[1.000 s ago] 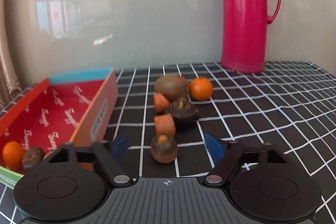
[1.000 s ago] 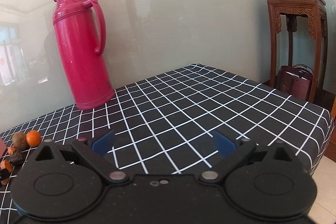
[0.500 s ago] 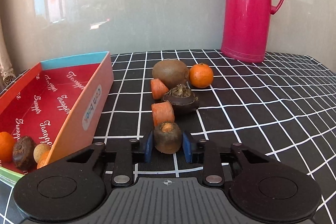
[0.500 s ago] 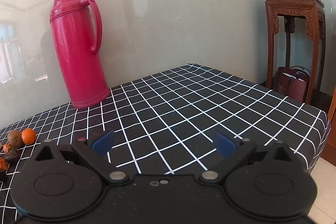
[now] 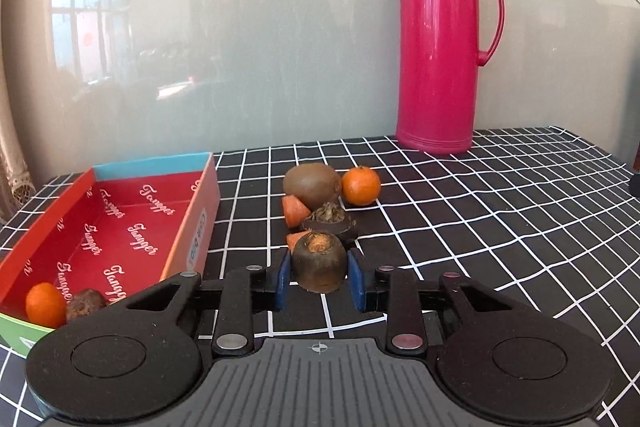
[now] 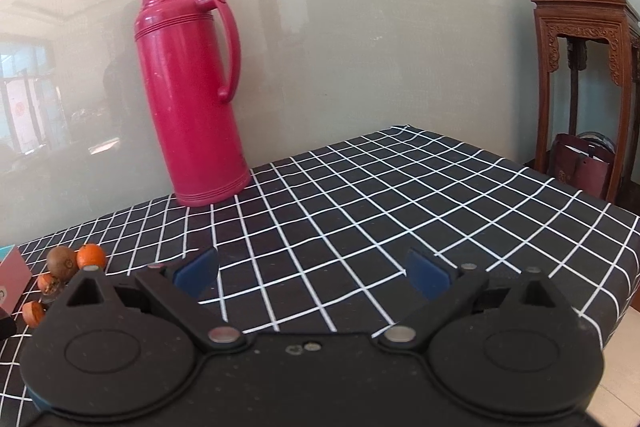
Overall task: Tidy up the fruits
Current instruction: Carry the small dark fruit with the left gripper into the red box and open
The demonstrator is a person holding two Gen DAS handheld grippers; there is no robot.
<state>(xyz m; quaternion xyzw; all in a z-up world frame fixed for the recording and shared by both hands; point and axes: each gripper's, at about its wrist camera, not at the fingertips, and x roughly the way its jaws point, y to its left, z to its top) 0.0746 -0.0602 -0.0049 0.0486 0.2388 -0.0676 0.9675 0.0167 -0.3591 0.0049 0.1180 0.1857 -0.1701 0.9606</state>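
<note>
My left gripper (image 5: 320, 281) is shut on a dark brown water chestnut (image 5: 319, 261) with an orange cut top, held just above the checked cloth. Behind it lie a carrot piece (image 5: 298, 239), another dark chestnut (image 5: 329, 223), a second carrot piece (image 5: 295, 209), a kiwi (image 5: 312, 183) and a small orange (image 5: 361, 185). The red box (image 5: 120, 227) at left holds an orange (image 5: 45, 305) and a brown chestnut (image 5: 86, 309) in its near corner. My right gripper (image 6: 314, 273) is open and empty over the cloth; the fruit pile (image 6: 62, 263) shows far left.
A tall pink thermos (image 5: 438, 43) stands at the back by the wall, also in the right wrist view (image 6: 190, 87). A wooden stand (image 6: 580, 79) with a blue pot stands beyond the table's right edge (image 6: 624, 291).
My left gripper closed on the nearest chestnut and lifted it slightly off the cloth. The right gripper stayed open and turned a little left, bringing the fruit more into view.
</note>
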